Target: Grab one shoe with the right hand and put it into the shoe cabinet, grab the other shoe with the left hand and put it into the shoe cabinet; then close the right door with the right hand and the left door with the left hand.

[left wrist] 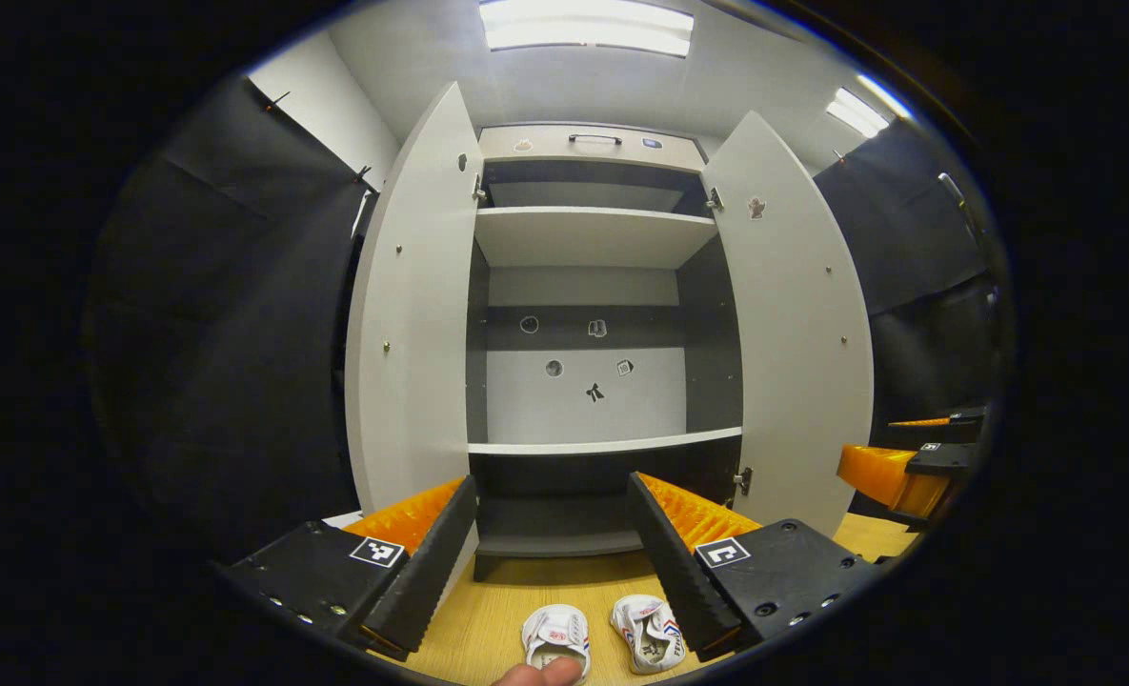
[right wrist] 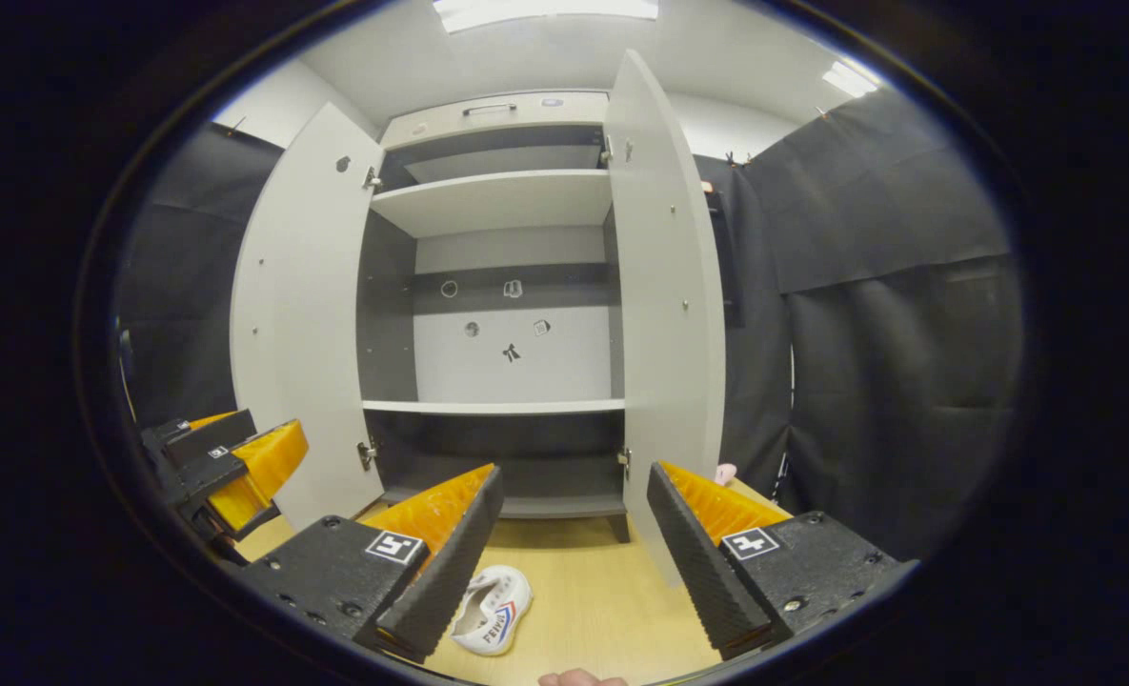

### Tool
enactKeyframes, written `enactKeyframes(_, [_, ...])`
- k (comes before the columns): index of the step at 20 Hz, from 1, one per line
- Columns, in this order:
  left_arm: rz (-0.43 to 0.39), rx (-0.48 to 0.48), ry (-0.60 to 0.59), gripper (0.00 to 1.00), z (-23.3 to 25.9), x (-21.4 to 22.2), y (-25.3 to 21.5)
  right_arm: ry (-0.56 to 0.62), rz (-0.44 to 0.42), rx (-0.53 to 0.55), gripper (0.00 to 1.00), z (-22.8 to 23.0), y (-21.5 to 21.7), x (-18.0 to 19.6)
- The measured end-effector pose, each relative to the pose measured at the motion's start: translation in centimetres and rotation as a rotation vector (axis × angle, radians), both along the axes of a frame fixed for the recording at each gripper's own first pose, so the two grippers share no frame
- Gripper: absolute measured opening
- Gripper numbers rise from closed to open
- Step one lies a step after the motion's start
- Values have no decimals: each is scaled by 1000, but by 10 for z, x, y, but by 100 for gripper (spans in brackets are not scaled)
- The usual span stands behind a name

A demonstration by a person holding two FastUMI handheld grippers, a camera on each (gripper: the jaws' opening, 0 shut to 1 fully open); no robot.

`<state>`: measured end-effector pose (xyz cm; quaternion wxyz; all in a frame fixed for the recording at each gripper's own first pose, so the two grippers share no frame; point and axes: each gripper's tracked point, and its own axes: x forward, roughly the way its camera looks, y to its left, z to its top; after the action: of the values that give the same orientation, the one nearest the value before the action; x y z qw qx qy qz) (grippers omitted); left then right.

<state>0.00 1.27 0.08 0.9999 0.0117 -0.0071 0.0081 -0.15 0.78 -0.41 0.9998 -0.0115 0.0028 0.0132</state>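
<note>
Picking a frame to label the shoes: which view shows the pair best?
Left gripper view: both shoes lie side by side on the floor between its fingers. Right gripper view shows one shoe, partly hidden behind its own finger.

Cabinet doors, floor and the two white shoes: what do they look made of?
The pale grey cabinet doors look like matt laminated board: flat, even, with small metal fittings. The light wooden floor shows fine grain, likely wood or laminate. The small white shoes look like soft fabric or synthetic with red and blue stripes; I can't say which.
</note>
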Motion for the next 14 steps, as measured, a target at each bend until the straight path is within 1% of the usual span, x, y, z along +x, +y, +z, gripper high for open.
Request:
enactKeyframes(6, [16, -1, -7, 95, 2, 1, 8, 21, 40, -14, 99, -8, 21, 11])
enactKeyframes(11, [21, -1, -7, 95, 3, 1, 12, 7, 56, -17, 99, -7, 29, 17])
enactKeyframes(12, [21, -2, -9, 95, 4, 2, 13, 11, 62, -23, 99, -10, 32, 20])
enactKeyframes(14, [21, -4, -8, 95, 3, 3, 13, 63, 88, -42, 99, -33, 44, 28])
